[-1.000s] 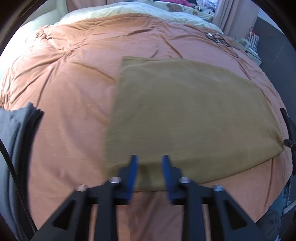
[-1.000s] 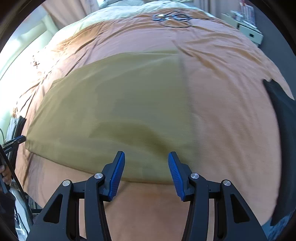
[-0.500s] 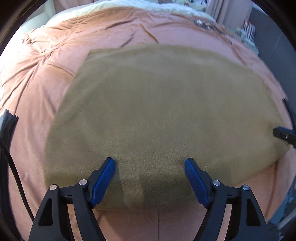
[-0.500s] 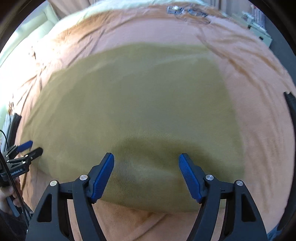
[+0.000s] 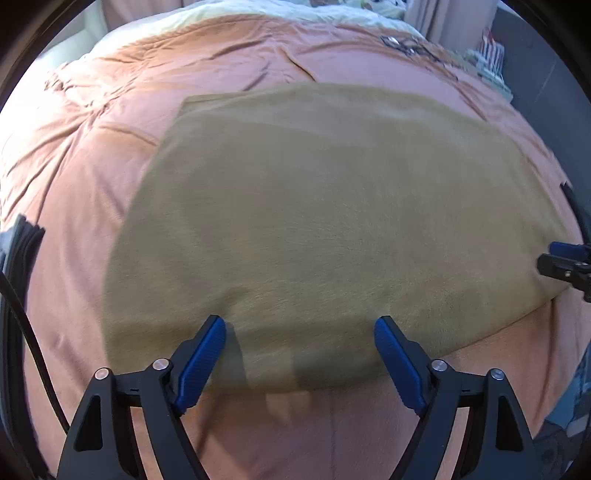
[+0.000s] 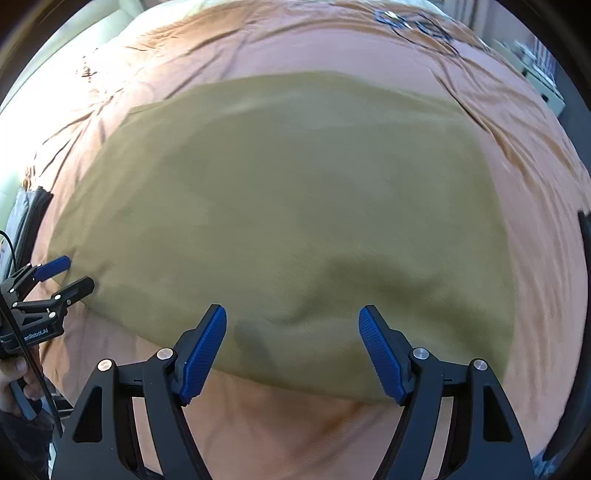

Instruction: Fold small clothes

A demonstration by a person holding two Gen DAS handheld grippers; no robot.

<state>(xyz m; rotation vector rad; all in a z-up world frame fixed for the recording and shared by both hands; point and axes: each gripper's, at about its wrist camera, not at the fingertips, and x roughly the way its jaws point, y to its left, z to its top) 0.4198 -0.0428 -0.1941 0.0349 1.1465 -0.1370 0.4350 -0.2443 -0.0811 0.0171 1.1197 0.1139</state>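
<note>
An olive-brown cloth [image 5: 332, 229] is spread flat in a broad rectangle on the middle of a bed, on a wrinkled orange duvet [image 5: 110, 110] that surrounds it on every side. A slight ripple is seen in the cloth near its near edge in the right wrist view [image 6: 303, 314].

The left tool [image 5: 299, 350] is held above the near edge of the cloth with its blue pads wide apart; nothing is gripped. The right tool [image 6: 291, 343] is likewise released over the near edge of the cloth, nothing being pressed between its pads. Each tool is seen from the other's camera, at the cloth's side edges [image 5: 565, 262] [image 6: 48, 284], and a hand [image 6: 14, 384] is partly seen on the left one.

Left of the cloth, at the bed's edge, a stack of dark grey folded fabric [image 5: 18, 251] lies. Beyond the cloth, on the far part of the duvet, a tangle of dark cable [image 5: 406, 46] rests. Farther still, pale bedding [image 5: 229, 14], curtains [image 5: 443, 18] and a cluttered low shelf [image 5: 491, 62] against a dark wall are visible.
</note>
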